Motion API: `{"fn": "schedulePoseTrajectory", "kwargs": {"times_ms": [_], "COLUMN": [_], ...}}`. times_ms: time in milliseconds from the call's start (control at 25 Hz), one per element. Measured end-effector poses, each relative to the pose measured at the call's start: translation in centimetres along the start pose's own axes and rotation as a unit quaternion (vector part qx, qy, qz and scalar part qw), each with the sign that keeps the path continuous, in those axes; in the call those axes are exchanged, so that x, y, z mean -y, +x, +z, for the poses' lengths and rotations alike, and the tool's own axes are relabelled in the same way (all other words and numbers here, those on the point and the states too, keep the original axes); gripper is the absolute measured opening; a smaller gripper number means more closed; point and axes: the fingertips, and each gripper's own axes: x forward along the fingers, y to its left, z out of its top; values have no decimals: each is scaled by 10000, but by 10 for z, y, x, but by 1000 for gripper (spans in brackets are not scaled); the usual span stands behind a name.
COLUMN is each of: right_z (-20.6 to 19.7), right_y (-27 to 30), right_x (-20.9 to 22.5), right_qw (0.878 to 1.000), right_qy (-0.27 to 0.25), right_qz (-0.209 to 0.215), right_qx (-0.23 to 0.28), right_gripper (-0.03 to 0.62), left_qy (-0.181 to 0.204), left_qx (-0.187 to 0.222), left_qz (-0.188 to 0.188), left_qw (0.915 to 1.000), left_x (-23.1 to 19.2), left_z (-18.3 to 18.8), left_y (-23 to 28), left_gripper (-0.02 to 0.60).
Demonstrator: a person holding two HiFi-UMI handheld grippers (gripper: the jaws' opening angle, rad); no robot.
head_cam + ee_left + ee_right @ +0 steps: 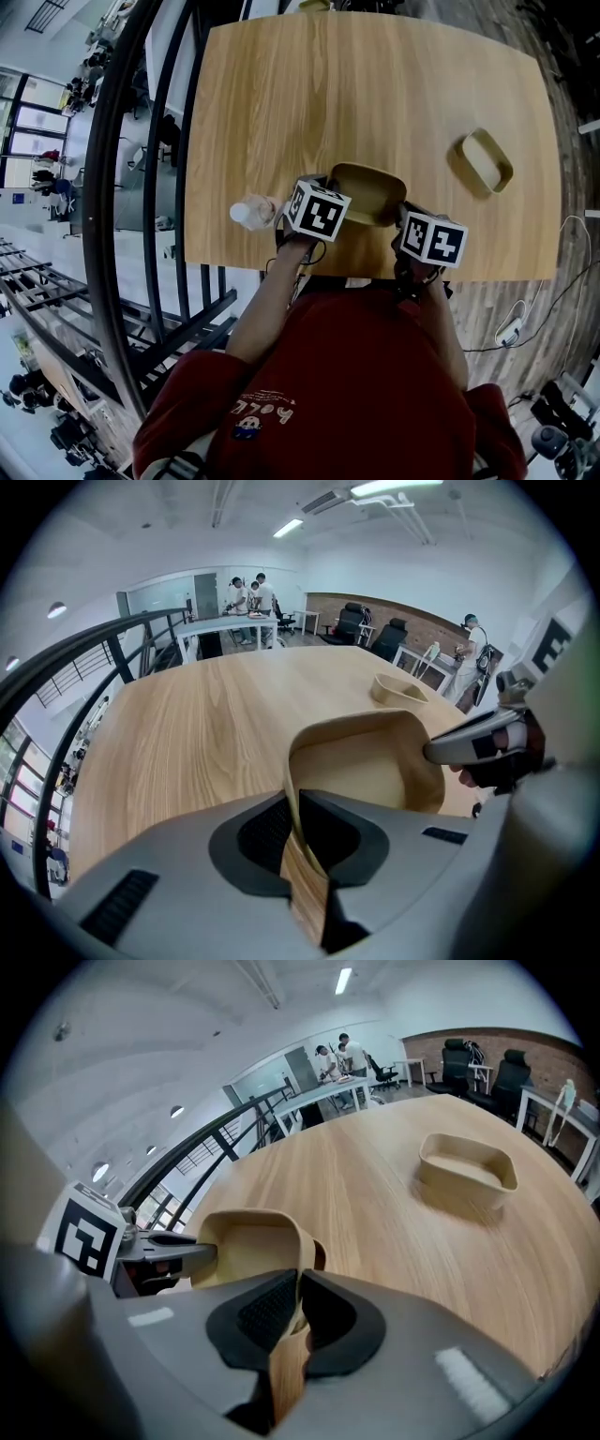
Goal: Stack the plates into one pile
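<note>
I have the left tool (pixel 298 832) clamped on a tan, round-cornered plate (pixel 366 761). Its two dark pads stand only a narrow slit apart, and the plate's thin wall fills that slit, so the tool is closed on the rim with nothing else in it. The right tool (pixel 295 1312) reads the same in its own view: its pads are drawn in tight on the opposite wall of the same plate, with the rim running up between them.

The plate therefore sits between the two tools, each pinching one end. From the left tool, the plate's hollow opens straight ahead and the right tool's tip bites the far rim. From the right tool, the left tool is just beyond the plate on its far side. From above, the plate lies just ahead of both marker cubes, over the edge of the bench (pixel 375 84) nearest me. I cannot tell whether its base rests on the wood or is lifted slightly off it.

The second plate (pixel 467 1171), the same colour and shape, stands flat on the bench well apart from the held one. It is ahead of the right tool and out to its right, with bare wood between the two plates.

A small whitish object (pixel 251 213) lies on the bench just outside the left tool, on the side away from the plate. It is too blurred for me to name.
</note>
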Motion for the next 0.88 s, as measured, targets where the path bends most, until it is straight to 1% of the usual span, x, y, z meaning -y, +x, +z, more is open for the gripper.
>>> {"fn": "schedulePoseTrajectory", "kwargs": {"times_ms": [80,240,560,760,880], "right_z": [-1,-9,-21,-27,-28], "right_y": [1,8,14,19,19], "right_x": [0,1,5,8,6], "right_qw": [9997,9979,9949,9943,9943], "right_qy": [10,3,63,-23,-150], "right_qz": [95,88,49,-54,-75], "right_qx": [-231,-641,-1004,-1064,-1052], "right_gripper": [29,32,31,39,48], "left_qy": [16,84,155,286,443], "left_qx": [-171,-533,-1000,-975,-846], "left_qz": [-101,-110,-171,-41,230], "left_qw": [9998,9985,9947,9948,9952], "left_x": [2,2,5,5,2], "left_z": [1,-5,-23,-23,-21], "left_y": [-2,2,11,12,9], "left_gripper": [32,35,43,44,49]}}
